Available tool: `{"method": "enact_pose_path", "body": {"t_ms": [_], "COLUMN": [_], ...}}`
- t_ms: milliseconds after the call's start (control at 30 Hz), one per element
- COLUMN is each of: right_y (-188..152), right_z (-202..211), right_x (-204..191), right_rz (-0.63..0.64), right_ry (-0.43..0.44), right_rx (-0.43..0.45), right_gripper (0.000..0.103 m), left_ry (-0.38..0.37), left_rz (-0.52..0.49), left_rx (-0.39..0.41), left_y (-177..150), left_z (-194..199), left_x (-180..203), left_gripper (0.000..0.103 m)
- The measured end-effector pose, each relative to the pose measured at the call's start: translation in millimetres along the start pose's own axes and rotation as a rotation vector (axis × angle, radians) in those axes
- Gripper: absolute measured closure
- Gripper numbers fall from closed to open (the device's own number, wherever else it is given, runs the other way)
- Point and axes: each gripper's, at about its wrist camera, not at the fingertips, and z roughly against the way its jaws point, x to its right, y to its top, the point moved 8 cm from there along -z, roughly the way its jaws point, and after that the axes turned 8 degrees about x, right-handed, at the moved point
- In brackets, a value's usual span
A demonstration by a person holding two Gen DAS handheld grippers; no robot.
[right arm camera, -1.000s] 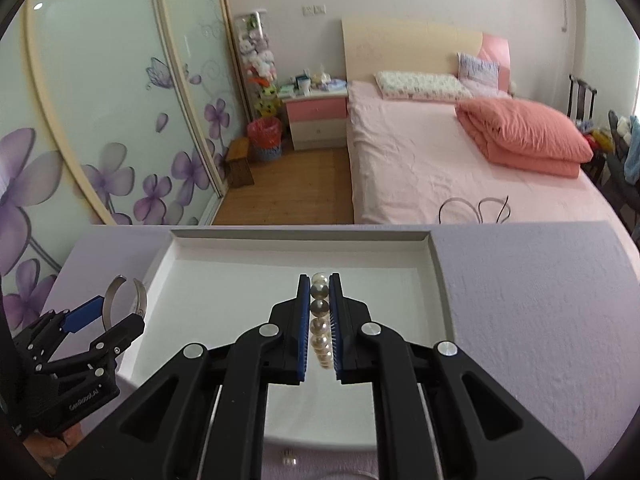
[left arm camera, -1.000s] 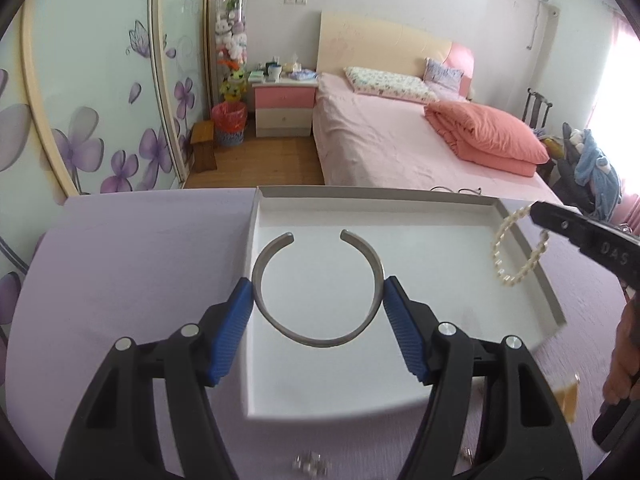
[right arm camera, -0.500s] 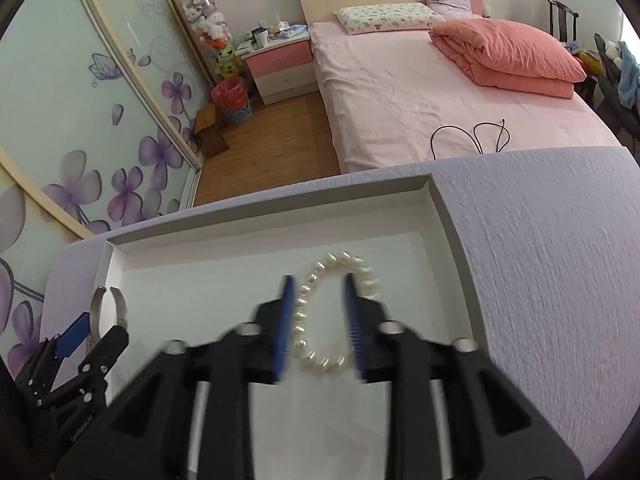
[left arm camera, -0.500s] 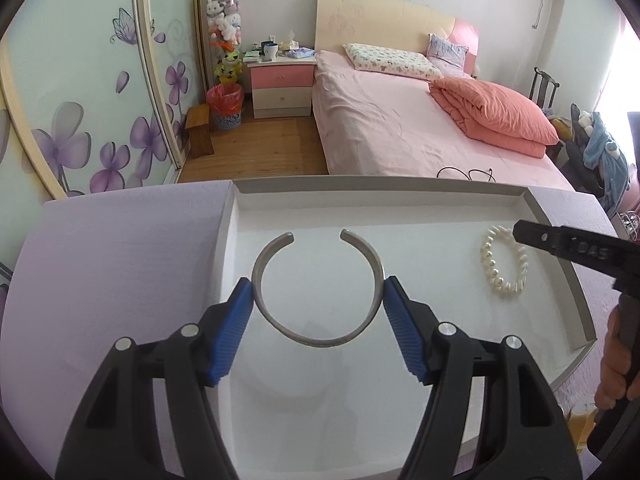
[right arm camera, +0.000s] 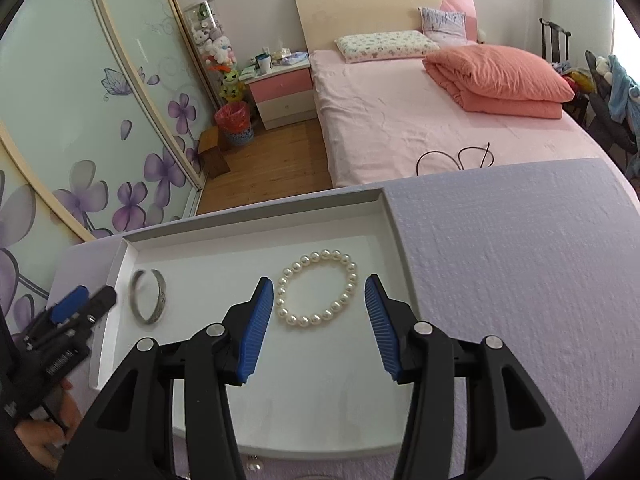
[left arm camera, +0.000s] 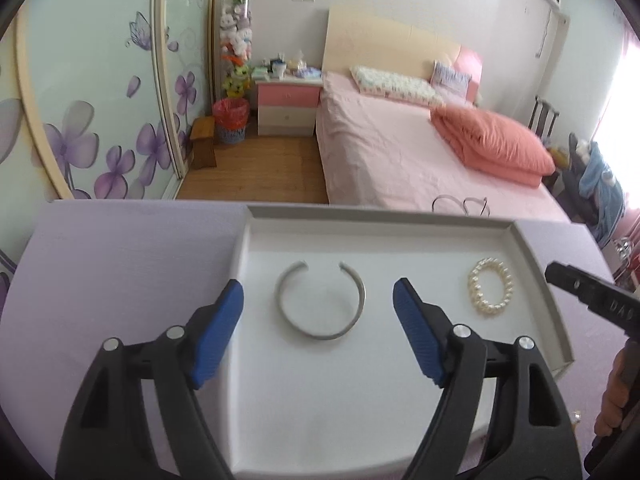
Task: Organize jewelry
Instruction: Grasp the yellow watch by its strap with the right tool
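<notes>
A silver open bangle [left arm camera: 320,300] lies flat in the white tray [left arm camera: 360,213], left of centre. My left gripper [left arm camera: 318,300] is open and empty, its blue pads apart on either side of the bangle. A pearl bracelet [left arm camera: 490,293] lies in the tray's right part. In the right wrist view the pearl bracelet [right arm camera: 318,289] lies between the pads of my open, empty right gripper [right arm camera: 320,292], and the bangle [right arm camera: 149,297] lies at the tray's left end [right arm camera: 120,264] beside the left gripper [right arm camera: 86,300].
The tray sits on a lilac tablecloth [right arm camera: 520,280]. A small pale item [right arm camera: 253,466] lies on the cloth at the tray's near edge. A pink bed [right arm camera: 420,120] and a sliding wardrobe [left arm camera: 100,100] stand beyond the table.
The left gripper opened and let the bangle down into the tray. The right gripper set the pearl bracelet down, opened wide and drew back a little.
</notes>
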Motion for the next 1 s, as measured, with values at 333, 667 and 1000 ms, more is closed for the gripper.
{"method": "enact_pose_path", "body": {"t_ms": [333, 667, 1000], "right_y": [-25.2, -99.0, -152.3], "right_z": [86.1, 130.1, 114.0], "right_x": [7.6, 18.9, 42.7], "right_rz": [0.068, 0.126, 0.114], "right_ry": [0.027, 0.016, -0.035], "right_rx": [0.149, 0.183, 0.101], "right_gripper": [0.048, 0.038, 0.032], "left_ry": [-0.015, -0.041, -0.079], "left_rz": [-0.013, 0.007, -0.038], "left_rx": [0.141, 0.178, 0.147], "left_y": [-26.0, -98.4, -161.2], "left_z": [114.8, 188.4, 200.3], "left_x": [-23.6, -27.8, -4.8], "left_gripper": [0.016, 0.008, 0.006]}}
